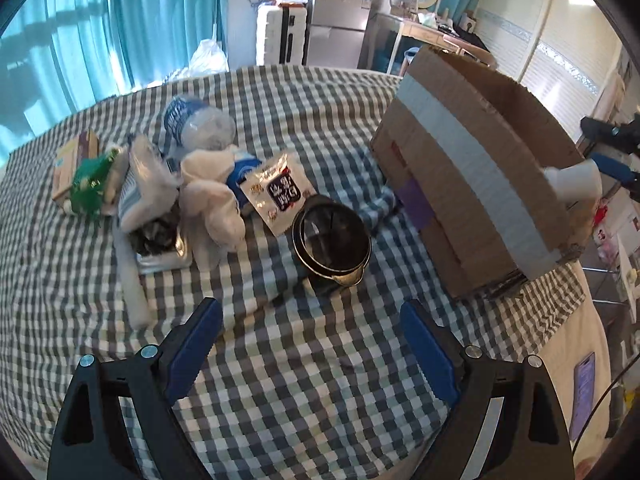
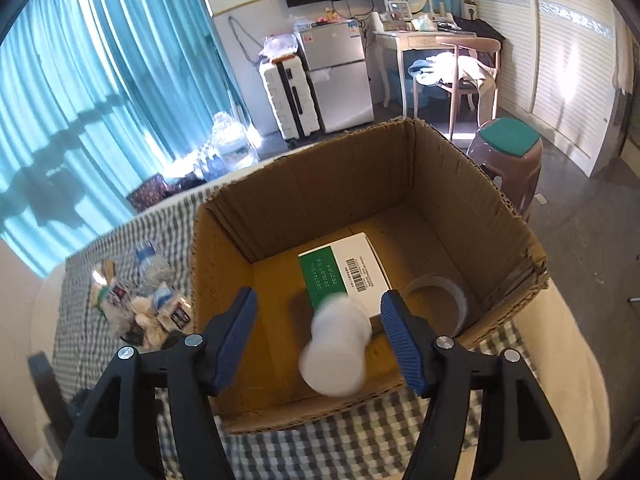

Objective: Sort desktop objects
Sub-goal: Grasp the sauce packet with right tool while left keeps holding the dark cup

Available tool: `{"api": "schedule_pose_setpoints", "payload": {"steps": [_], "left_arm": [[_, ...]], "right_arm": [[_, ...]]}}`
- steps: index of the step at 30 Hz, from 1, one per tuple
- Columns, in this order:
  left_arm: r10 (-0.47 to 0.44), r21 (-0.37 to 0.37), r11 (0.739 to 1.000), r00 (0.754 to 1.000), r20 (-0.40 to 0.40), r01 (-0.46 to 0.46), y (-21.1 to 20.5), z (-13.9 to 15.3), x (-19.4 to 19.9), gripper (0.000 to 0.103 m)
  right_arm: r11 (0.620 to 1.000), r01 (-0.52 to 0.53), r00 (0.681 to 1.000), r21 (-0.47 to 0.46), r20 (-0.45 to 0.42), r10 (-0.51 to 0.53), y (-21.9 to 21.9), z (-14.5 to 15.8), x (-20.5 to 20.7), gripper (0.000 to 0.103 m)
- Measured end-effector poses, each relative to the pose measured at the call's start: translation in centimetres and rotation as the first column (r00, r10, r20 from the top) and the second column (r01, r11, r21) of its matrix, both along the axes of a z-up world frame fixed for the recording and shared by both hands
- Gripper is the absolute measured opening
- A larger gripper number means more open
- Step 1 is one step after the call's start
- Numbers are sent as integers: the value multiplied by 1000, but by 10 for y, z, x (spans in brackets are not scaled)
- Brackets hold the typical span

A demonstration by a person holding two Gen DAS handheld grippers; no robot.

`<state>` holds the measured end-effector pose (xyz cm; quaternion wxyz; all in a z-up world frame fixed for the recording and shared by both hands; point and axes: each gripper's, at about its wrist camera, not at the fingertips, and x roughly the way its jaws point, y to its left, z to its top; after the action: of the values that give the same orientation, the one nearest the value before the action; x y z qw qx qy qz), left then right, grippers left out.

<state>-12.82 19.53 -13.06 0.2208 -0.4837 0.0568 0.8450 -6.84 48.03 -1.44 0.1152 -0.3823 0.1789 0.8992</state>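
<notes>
Sorting is mid-drop: the right gripper [image 2: 318, 314] hangs over the open cardboard box [image 2: 472, 168] with its jaws spread wide, and a small white bottle [image 2: 336, 350] sits blurred between them, touching neither pad as far as the right wrist view shows, so it looks just let go and falling. The left wrist view shows the same bottle [image 1: 576, 180] at the box's rim [image 1: 452, 128].

Inside the box lie a white and green carton [image 2: 344, 272] flat on the floor and a tape roll [image 2: 436, 300] in the near right corner.

The left gripper [image 1: 312, 320] is open and empty above the checked cloth of the bed [image 1: 280, 380], pointed at a dark glass-lidded pot [image 1: 332, 240]. Beyond it the unsorted heap waits: a snack packet [image 1: 276, 192], a white plush toy [image 1: 212, 204], a clear water bottle [image 1: 200, 124] and a green packet [image 1: 90, 180].

Next, I judge, the right gripper should lift clear of the box, while the left closes in on the pot, whose round, slick rim calls for a square, firm grip.
</notes>
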Motion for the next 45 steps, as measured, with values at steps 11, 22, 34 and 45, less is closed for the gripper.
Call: {"api": "schedule_pose_setpoints", "payload": {"steps": [11,22,34,45], "left_arm": [[47,-89,995,999,-23,-49,52,-43,-36,94],[167,15,986,981,-102,-166,-27,-19,-38,59],[312,-21,949,949,-52,-313,-111,-24,-55,59],[271,-35,962,963,-11,-271,-102,-39,-71,59]], "right_arm": [[997,-57,998,-52,-38,55,-50,-5,-5,70],[960,-258,962,107,-60,265,-129,-16,-38,70],[888,-450,882,91,197,427,-213,-129,-142,67],[905,-425,875,-37,240,420,-192,-180,-162,66]]}}
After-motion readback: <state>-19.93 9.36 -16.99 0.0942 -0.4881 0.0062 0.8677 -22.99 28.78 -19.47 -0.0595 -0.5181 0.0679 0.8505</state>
